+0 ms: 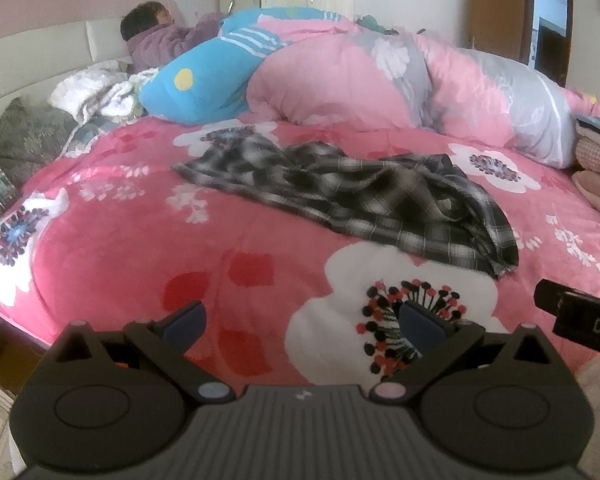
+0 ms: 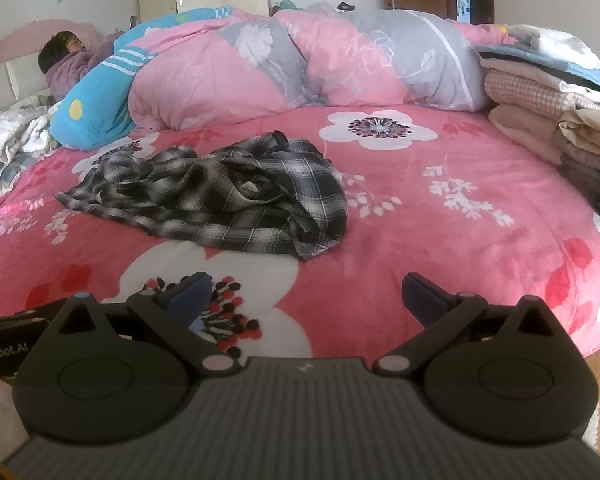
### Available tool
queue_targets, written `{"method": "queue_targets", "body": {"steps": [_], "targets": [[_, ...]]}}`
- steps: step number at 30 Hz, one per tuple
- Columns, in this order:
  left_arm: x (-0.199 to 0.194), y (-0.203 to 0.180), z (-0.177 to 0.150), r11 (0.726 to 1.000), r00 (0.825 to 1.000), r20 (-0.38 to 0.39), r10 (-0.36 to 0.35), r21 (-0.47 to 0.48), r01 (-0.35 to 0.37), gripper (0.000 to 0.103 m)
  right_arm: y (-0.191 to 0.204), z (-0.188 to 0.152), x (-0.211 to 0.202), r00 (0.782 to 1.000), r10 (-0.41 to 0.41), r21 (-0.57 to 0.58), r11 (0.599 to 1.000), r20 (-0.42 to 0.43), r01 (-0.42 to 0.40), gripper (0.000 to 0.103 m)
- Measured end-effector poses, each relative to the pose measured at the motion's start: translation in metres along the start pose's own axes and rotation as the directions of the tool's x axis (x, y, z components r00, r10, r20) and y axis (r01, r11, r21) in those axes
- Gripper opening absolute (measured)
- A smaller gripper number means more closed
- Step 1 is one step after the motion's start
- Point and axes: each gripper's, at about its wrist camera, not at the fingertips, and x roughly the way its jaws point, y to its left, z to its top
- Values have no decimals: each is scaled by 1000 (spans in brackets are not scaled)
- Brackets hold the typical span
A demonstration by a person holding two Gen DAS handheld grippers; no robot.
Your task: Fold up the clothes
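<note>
Shirt (image 1: 352,196) crumpled mid-frame, untouched. Our left gripper (image 1: 300,322) and right gripper (image 2: 306,294) both spread, empty. Risk: we pinch bunched layers or blanket (image 1: 140,248) underneath.

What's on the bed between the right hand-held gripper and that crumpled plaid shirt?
Nothing but bare pink floral blanket. The right wrist view shows the open right hand-held gripper short of the plaid shirt, with only a printed white flower between.

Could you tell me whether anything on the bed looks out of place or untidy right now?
Yes: the plaid shirt lies crumpled and bunched in the middle of the pink floral blanket, not spread flat, unlike the neatly folded stack of clothes at the right edge. Both grippers are open and apart from it.
</note>
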Motion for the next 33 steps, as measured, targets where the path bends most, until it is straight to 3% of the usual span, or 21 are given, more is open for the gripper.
{"method": "queue_targets", "body": {"steps": [8, 17, 23, 28, 33], "targets": [[5, 2, 6, 999, 999, 23, -44, -28, 45, 103, -8, 4, 0, 1000, 1, 8, 1000, 17, -2, 102], [51, 15, 24, 996, 997, 39, -70, -47, 72, 103, -2, 14, 35, 1000, -7, -54, 998, 22, 8, 102], [98, 38, 61, 998, 991, 130, -24, -57, 32, 103, 5, 51, 64, 991, 82, -144, 987, 105, -67, 102], [151, 55, 91, 1000, 988, 157, 0, -28, 5, 103, 18, 88, 102, 963, 193, -210, 966, 187, -153, 102], [199, 63, 108, 999, 989, 149, -11, 50, 3, 99, 47, 115, 152, 949, 292, -303, 921, 121, -245, 102]]}}
